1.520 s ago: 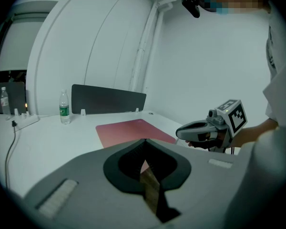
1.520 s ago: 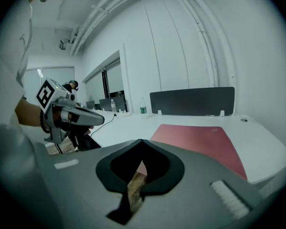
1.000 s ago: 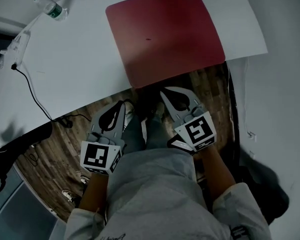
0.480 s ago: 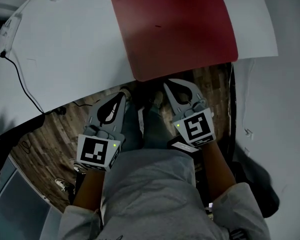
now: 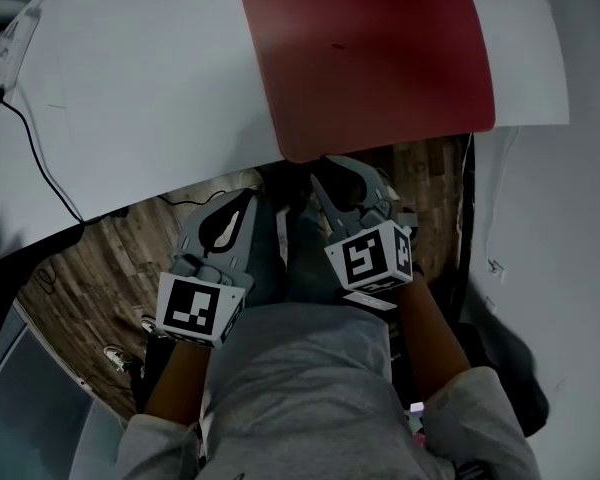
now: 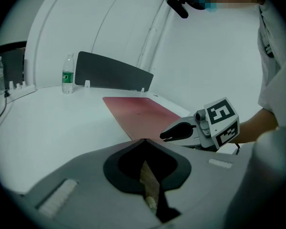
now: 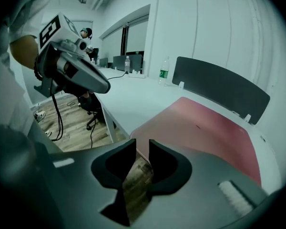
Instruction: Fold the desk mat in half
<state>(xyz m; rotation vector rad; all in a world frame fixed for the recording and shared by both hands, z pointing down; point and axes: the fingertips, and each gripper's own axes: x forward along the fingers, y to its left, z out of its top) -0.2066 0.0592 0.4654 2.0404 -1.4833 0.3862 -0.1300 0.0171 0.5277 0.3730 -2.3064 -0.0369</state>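
The red desk mat (image 5: 370,58) lies flat on the white desk (image 5: 150,98), its near left corner at the desk's front edge. My right gripper (image 5: 325,173) is just short of that corner. Its jaws are opening, a narrow gap shows between the tips (image 7: 142,144), and nothing is between them. The mat (image 7: 205,128) stretches away ahead of it. My left gripper (image 5: 248,200) hangs below the desk edge, left of the mat, shut and empty, with its tips touching (image 6: 143,140). From it I see the mat (image 6: 138,111) and the right gripper (image 6: 174,133).
A dark divider panel (image 6: 112,70) stands behind the mat, with a water bottle (image 6: 67,74) to its left. A black cable (image 5: 40,158) trails over the desk's left side. Wooden floor (image 5: 100,268) and the person's legs lie below the front edge.
The right gripper has moved forward to the mat's near corner and its jaws have parted. The view has shifted toward the desk. The left gripper has hardly moved.
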